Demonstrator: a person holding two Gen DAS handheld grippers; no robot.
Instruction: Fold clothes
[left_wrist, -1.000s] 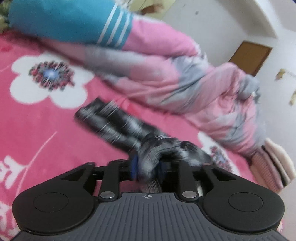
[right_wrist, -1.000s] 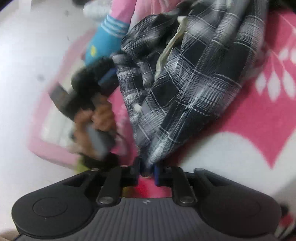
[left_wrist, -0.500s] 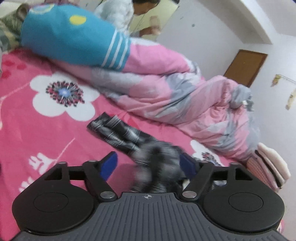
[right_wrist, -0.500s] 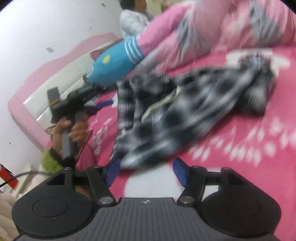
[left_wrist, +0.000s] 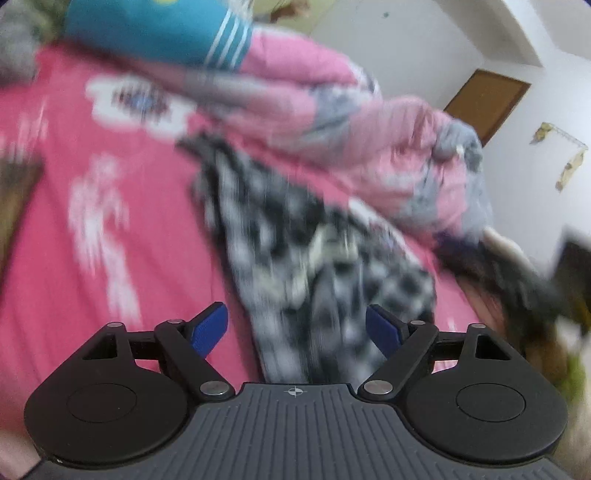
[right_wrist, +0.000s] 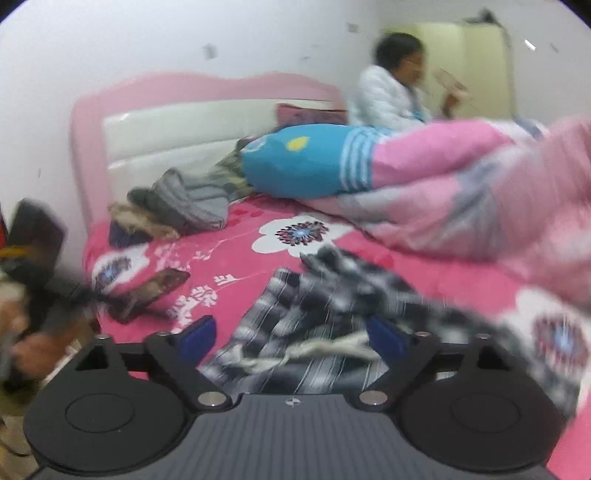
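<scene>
A: What are you working on?
B: A bed (right_wrist: 229, 258) with a pink floral sheet fills both views, set against a white wall (right_wrist: 147, 44). A rumpled pink-and-grey quilt (right_wrist: 480, 192) is heaped along its far side, toward one o'clock.
A: And the garment?
B: Your plaid shirt (right_wrist: 332, 295) lies crumpled on the sheet, at twelve o'clock just ahead of both grippers.
A: The grippers?
B: Your left gripper (left_wrist: 295, 326) stands spread with blurred plaid cloth showing between its blue pads. Your right gripper (right_wrist: 291, 334) has just been opening and stands wide, the shirt lying loose between the pads.
A: What does only one view give you?
B: The right wrist shows a pink headboard (right_wrist: 207, 110), a seated person (right_wrist: 391, 96), a blue pillow (right_wrist: 303, 162) and a phone (right_wrist: 151, 291) at ten o'clock. The left wrist alone shows a brown door (left_wrist: 487, 99) at two o'clock.
</scene>
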